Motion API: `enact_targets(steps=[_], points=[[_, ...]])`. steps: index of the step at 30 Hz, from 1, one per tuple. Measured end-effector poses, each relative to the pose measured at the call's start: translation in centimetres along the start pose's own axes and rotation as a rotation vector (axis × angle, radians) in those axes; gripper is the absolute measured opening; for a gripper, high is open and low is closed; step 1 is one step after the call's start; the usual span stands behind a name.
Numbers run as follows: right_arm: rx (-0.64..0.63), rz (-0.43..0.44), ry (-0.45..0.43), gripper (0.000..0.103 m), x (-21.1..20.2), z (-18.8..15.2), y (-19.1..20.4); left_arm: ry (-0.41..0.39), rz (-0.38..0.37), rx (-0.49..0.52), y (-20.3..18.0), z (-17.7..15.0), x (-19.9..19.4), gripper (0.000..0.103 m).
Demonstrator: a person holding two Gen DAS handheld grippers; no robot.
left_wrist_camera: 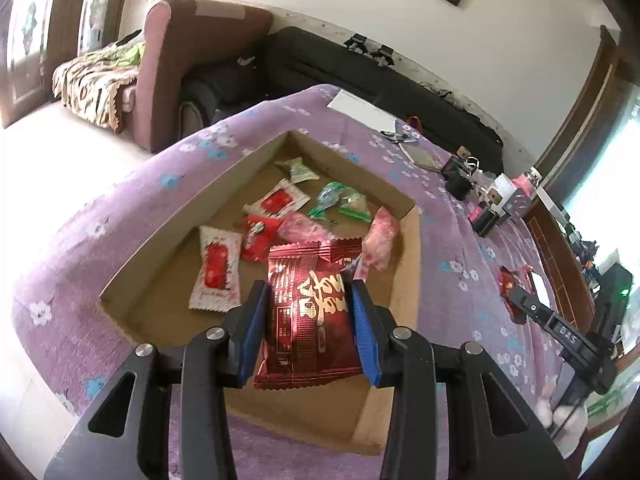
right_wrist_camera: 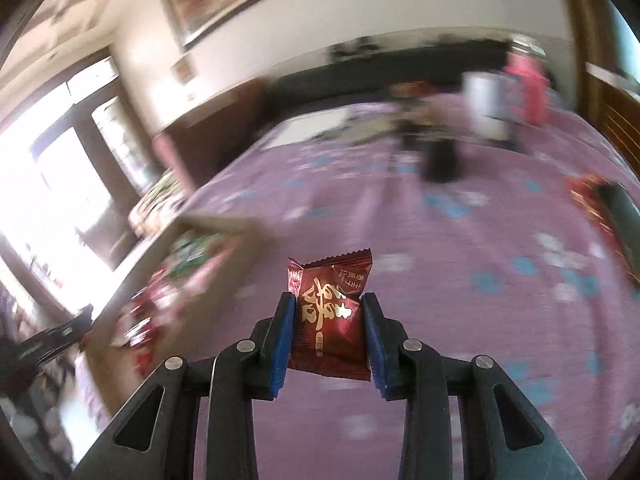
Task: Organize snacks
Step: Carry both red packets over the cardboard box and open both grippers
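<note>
Left claw (left_wrist_camera: pixel 306 320) is clamping a dark red foil snack packet (left_wrist_camera: pixel 310 320) by its two side edges, blue pads (left_wrist_camera: pixel 251 332) pressing in on both sides. The packet is hanging over the open cardboard box (left_wrist_camera: pixel 412 248), lower centre of the left wrist view, gold lettering facing the camera (upside down from here).

Box is sitting on a purple flowered cloth (left_wrist_camera: pixel 120 216) over the counter. Inside the box, centre of frame:
- two white wrappers with red print (left_wrist_camera: pixel 216 270)
- a small red wrapper (left_wrist_camera: pixel 260 236)
- pink candy packs (left_wrist_camera: pixel 380 244)
- green-and-clear candy packs (left_wrist_camera: pixel 340 202)
- a pale green wrapper (left_wrist_camera: pixel 300 170) toward the far corner

Right claw (right_wrist_camera: pixel 329 330) is gripping a second dark red packet (right_wrist_camera: pixel 329 312) the same way, pads (right_wrist_camera: pixel 282 344) tight on both sides, packet riding above the purple cloth (right_wrist_camera: pixel 460 320) in the lower centre of the right wrist view. That view is heavily motion-blurred. The box (right_wrist_camera: pixel 176 240) is showing at the left edge with blurred red and green wrappers inside.

Another red packet (left_wrist_camera: pixel 506 284) is lying on the cloth at the right of the left wrist view, just past the tip of the right claw's black body (left_wrist_camera: pixel 560 324). Clutter of small black, white and pink items (left_wrist_camera: pixel 488 196) is sitting at the far right of the counter (too small to identify).
</note>
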State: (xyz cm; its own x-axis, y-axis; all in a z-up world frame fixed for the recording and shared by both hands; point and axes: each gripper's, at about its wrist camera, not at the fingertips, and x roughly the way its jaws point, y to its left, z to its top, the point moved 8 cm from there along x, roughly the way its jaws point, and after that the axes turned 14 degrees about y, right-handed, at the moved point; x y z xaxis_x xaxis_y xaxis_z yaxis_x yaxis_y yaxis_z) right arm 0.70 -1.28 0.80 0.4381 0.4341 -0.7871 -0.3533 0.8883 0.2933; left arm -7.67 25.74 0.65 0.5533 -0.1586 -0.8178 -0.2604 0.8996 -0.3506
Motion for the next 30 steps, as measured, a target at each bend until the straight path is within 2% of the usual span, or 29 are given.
enact_targets(steps=[6, 9, 13, 23, 28, 30], points=[[-0.163, 0.066, 0.055, 0.034, 2.2, -0.5, 9.7, 0.031, 0.005, -0.011, 1.6, -0.9, 0.8, 0.039], [-0.207, 0.077, 0.079, 0.034, 3.6, -0.7, 13.0, 0.038, 0.003, -0.023, 2.3, -1.0, 1.1, 0.039], [-0.241, 0.073, 0.107, 0.034, 5.3, -1.2, 15.5, 0.039, 0.02, -0.031, 3.3, -0.8, 1.6, 0.039], [-0.295, -0.008, 0.182, 0.034, 10.1, -1.7, 17.8, 0.011, 0.1, 0.046, 3.1, -1.1, 2.0, 0.042], [-0.289, -0.025, 0.194, 0.036, 11.3, -1.8, 17.4, 0.001, 0.088, 0.06, 2.7, -1.3, 1.7, 0.06], [-0.281, -0.019, 0.189, 0.039, 11.2, -1.8, 17.3, 0.006, 0.093, 0.055, 2.8, -1.4, 1.7, 0.062]])
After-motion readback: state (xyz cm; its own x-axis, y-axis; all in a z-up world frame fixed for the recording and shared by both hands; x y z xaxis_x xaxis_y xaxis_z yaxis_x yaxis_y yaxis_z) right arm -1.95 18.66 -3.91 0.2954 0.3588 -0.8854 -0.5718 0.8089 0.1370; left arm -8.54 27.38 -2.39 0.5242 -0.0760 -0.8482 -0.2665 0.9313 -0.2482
